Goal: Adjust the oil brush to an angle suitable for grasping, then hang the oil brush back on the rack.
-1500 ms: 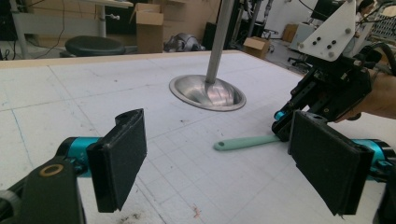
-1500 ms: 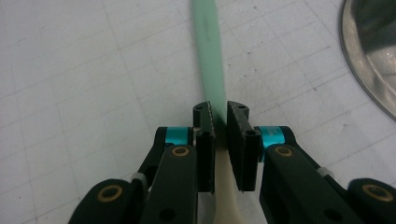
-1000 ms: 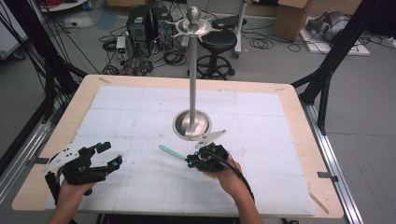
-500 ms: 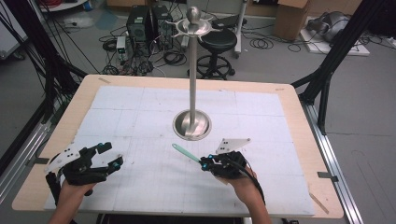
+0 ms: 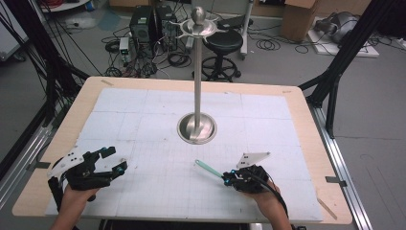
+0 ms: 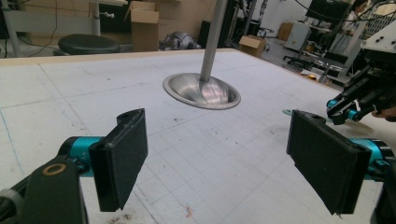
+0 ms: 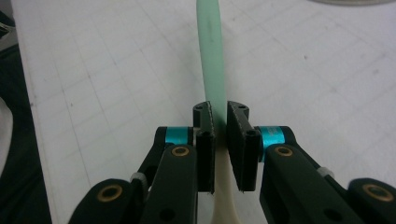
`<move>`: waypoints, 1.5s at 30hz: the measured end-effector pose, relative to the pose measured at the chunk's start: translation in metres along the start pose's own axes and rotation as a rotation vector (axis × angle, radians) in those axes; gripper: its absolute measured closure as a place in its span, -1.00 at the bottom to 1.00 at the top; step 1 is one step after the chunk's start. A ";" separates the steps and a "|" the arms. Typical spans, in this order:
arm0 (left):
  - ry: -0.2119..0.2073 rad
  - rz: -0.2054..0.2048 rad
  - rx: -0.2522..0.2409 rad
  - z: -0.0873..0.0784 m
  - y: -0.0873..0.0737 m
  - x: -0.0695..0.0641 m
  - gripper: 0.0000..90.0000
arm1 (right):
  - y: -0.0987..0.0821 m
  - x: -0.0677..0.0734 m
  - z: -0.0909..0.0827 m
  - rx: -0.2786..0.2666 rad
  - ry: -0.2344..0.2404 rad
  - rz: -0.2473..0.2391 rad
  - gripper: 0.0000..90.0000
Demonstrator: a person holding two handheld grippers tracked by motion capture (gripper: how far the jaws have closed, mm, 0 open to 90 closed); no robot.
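Right gripper view, held item: I see a slim mint-green utensil handle [image 7: 212,56] running forward from between my jaws, its cream end trailing back under them.
Item location: it is carried low over the white gridded mat [image 5: 143,191], in front of the steel stand [image 5: 197,127] and near its base.
Right gripper [image 5: 229,178]: clamped on the handle near mid-length.
Left gripper [image 5: 115,160]: jaws wide apart, nothing between them, resting at the near left of the table [image 5: 306,110].
Risk, pivot: I judge the narrow, smooth handle may rotate between the pads, because the grip sits on a thin section.
Risk, collision: the protruding tip could strike the stand's base or pole if I swing it carelessly.
Risk, drop: a slip would land the utensil on the mat.
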State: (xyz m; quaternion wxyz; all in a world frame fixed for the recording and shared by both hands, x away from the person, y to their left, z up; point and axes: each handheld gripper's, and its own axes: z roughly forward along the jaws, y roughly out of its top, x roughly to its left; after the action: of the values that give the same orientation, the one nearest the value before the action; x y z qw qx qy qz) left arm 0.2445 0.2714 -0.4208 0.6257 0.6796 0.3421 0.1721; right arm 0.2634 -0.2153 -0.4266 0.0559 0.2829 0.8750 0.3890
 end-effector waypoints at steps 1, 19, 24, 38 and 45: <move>0.000 0.000 0.000 0.000 0.000 0.000 -0.54 | 0.000 0.000 0.000 0.000 0.000 0.000 0.81; -0.001 0.001 -0.001 0.000 0.000 0.000 -0.54 | -0.016 -0.005 -0.014 -0.042 -0.057 0.042 0.35; 0.000 0.004 -0.005 0.000 0.000 0.000 -0.54 | -0.024 0.008 -0.045 -0.204 -0.142 0.063 -0.08; 0.007 0.001 -0.007 0.000 0.000 0.000 -0.54 | -0.036 0.020 -0.071 -0.336 -0.258 0.104 -0.66; 0.002 -0.013 -0.015 0.003 0.000 0.002 -0.54 | -0.037 0.021 -0.067 -0.297 -0.258 0.088 -0.66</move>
State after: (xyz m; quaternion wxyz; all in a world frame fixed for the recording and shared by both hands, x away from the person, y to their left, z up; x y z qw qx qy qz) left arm 0.2476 0.2706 -0.4214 0.6314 0.6725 0.3460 0.1711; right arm 0.2077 -0.2673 -0.4038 0.1915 0.3569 0.7804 0.4764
